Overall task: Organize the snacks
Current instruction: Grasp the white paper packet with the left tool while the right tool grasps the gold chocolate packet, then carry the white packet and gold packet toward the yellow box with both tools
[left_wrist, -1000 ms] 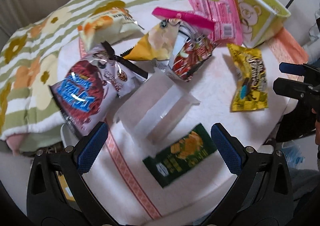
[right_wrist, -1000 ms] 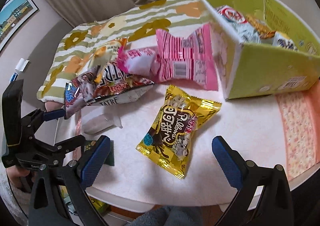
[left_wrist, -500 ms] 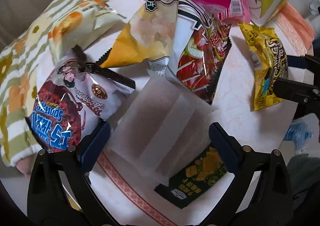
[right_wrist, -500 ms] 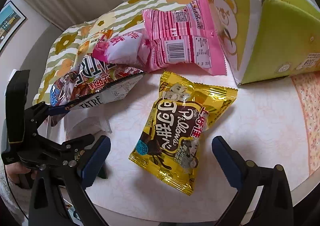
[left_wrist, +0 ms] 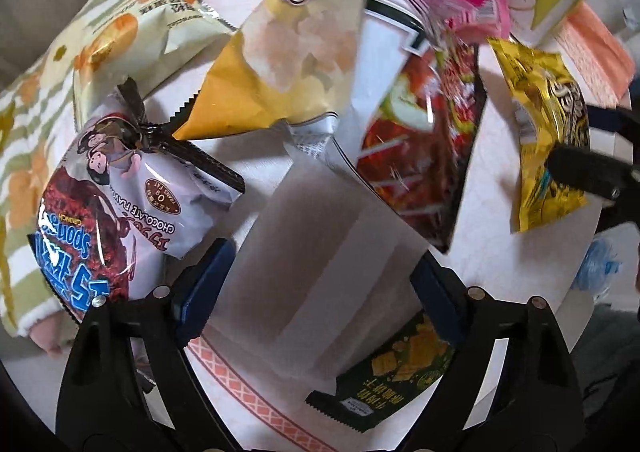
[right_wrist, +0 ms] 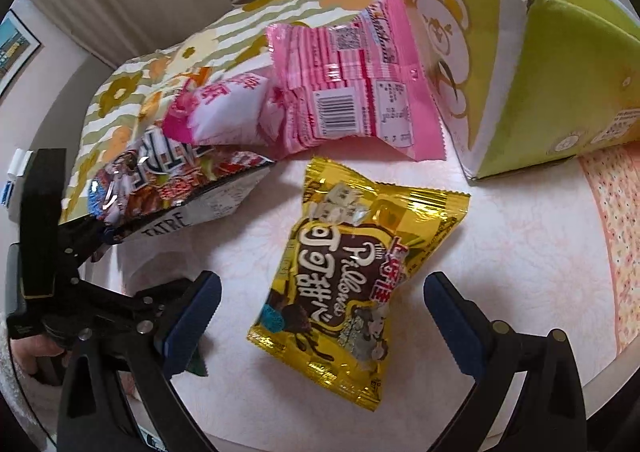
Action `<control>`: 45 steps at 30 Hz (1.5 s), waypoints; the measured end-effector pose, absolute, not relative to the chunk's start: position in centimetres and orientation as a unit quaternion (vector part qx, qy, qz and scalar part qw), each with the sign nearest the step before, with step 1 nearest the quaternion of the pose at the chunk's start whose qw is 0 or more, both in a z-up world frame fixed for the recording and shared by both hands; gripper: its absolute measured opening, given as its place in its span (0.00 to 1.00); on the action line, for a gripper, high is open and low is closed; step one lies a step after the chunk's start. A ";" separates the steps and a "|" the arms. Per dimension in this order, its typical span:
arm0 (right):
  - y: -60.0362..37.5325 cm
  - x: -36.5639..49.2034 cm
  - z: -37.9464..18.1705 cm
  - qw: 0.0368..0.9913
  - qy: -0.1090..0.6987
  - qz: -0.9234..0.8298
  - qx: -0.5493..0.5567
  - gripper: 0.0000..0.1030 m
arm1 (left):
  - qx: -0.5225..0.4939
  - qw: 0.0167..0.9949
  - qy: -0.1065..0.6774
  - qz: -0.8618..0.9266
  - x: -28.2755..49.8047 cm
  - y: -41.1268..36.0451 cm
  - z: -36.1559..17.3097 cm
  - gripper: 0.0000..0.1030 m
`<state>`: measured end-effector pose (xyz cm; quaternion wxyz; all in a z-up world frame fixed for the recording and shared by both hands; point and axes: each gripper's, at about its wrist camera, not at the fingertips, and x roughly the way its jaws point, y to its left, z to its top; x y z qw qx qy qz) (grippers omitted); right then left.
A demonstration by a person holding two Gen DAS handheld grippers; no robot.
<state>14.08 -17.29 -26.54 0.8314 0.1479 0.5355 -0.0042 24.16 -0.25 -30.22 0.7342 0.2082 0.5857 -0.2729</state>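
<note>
Surface: white table with pink-patterned edging; floral blanket behind it.
Left gripper: points steeply down, jaws closing around the white packet; blue pads sit at its two sides, contact not clear.
White packet: flat on the table, overlapping the green packet.
Left gripper's neighbours: chocolate bag just beside the left pad; yellow chip bag and red bag beyond the packet.
Right gripper: fingers wide apart, straddling the gold bag, not touching it.
Gold bag: flat on the table, near the box.
Farther out: pink bags leaning by the green box; box stands at the table's far right.
</note>
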 end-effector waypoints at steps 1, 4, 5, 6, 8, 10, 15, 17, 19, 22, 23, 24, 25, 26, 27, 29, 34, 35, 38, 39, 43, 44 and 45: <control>-17.2 14.0 -26.5 0.832 0.536 -0.007 0.147 0.98 | 0.209 0.735 0.585 -0.272 24.2 -0.3 -30.2 0.82; -17.0 14.1 -26.6 0.832 0.536 -0.014 0.142 0.98 | 0.213 0.737 0.581 -0.272 23.7 -0.4 -30.1 0.77; -17.0 14.1 -26.7 0.832 0.537 -0.015 0.142 0.98 | 0.212 0.737 0.583 -0.270 23.8 -0.2 -30.1 0.76; -16.9 14.3 -26.7 0.831 0.538 -0.016 0.141 0.98 | 0.209 0.739 0.584 -0.265 23.8 -0.1 -30.1 0.76; -16.8 14.6 -26.9 0.830 0.541 -0.017 0.136 0.98 | 0.202 0.742 0.586 -0.258 23.5 0.2 -30.0 0.75; -16.6 14.6 -26.9 0.830 0.542 -0.018 0.130 0.98 | 0.194 0.746 0.584 -0.255 22.4 0.5 -29.6 0.74; -16.4 14.8 -26.8 0.832 0.539 -0.022 0.127 0.97 | 0.184 0.745 0.591 -0.250 21.7 0.7 -29.1 0.73; -16.6 14.9 -26.8 0.832 0.539 -0.023 0.131 0.96 | 0.183 0.747 0.589 -0.249 21.3 0.7 -28.7 0.73; -17.0 15.1 -27.0 0.831 0.539 -0.022 0.133 0.91 | 0.180 0.750 0.588 -0.245 20.8 0.8 -28.2 0.73; -17.6 15.4 -27.1 0.831 0.540 -0.021 0.131 0.83 | 0.169 0.755 0.586 -0.240 20.3 1.4 -27.4 0.73; -17.7 15.4 -27.2 0.832 0.540 -0.021 0.130 0.82 | 0.163 0.757 0.587 -0.236 20.1 1.7 -27.1 0.73; -17.9 15.5 -27.2 0.831 0.541 -0.022 0.129 0.82 | 0.159 0.759 0.587 -0.234 19.9 1.7 -27.0 0.73; -18.0 15.4 -27.3 0.831 0.541 -0.021 0.130 0.81 | 0.154 0.761 0.587 -0.231 19.7 1.9 -26.8 0.73; -18.1 15.4 -27.3 0.831 0.540 -0.019 0.132 0.76 | 0.148 0.763 0.586 -0.228 19.4 2.2 -26.4 0.73; -18.1 15.4 -27.3 0.832 0.539 -0.015 0.132 0.71 | 0.144 0.765 0.585 -0.225 19.1 2.3 -26.2 0.73; -17.9 15.3 -27.3 0.834 0.538 -0.009 0.124 0.67 | 0.136 0.770 0.584 -0.219 18.6 2.7 -25.9 0.73; -17.1 14.3 -25.9 0.843 0.524 0.010 0.121 0.65 | 0.114 0.779 0.581 -0.208 17.0 4.0 -25.0 0.73; -16.9 14.0 -25.3 0.847 0.519 0.013 0.116 0.65 | 0.111 0.781 0.579 -0.206 16.5 4.1 -24.7 0.73; -16.5 13.3 -24.1 0.852 0.511 0.021 0.108 0.65 | 0.099 0.788 0.572 -0.205 15.3 4.5 -23.6 0.73; -16.4 13.0 -23.6 0.855 0.507 0.025 0.106 0.65 | 0.096 0.789 0.570 -0.206 15.2 4.6 -23.3 0.73; -16.3 12.0 -21.3 0.866 0.489 0.036 0.101 0.65 | 0.083 0.801 0.555 -0.206 14.3 4.8 -21.1 0.73; -16.4 11.8 -20.7 0.869 0.483 0.039 0.101 0.65 | 0.079 0.805 0.551 -0.207 14.2 4.7 -20.3 0.73; -16.5 11.5 -19.7 0.873 0.476 0.041 0.100 0.65 | 0.076 0.808 0.547 -0.206 14.1 4.4 -19.6 0.73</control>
